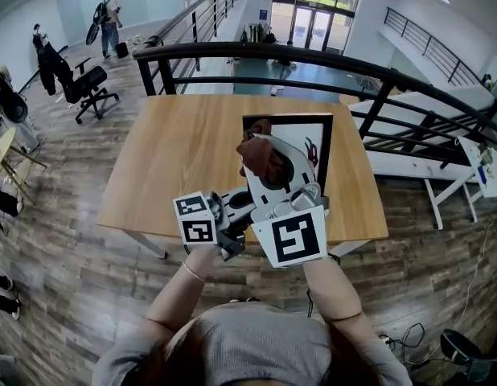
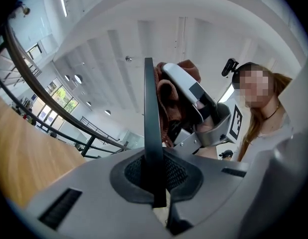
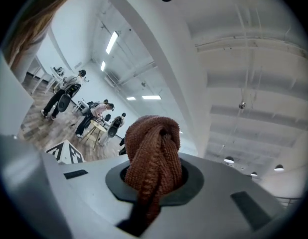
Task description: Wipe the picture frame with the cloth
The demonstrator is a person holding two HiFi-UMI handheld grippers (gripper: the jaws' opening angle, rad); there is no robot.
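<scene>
The picture frame (image 1: 322, 132) is held upright above the table (image 1: 168, 159), with its thin edge clamped in the narrowly closed left tool (image 2: 155, 183). The brown cloth (image 1: 263, 161) is bunched in the right tool (image 3: 153, 180), which is closed on it, and appears to be laid against the frame's face. The wipe is best made in even, light strokes, with the frame braced against twisting.

floor (image 1: 63, 280): grey wood planks | table (image 1: 168, 159): light wood | railing (image 1: 232, 51): black, behind table | office chair (image 1: 89, 85): far left
</scene>
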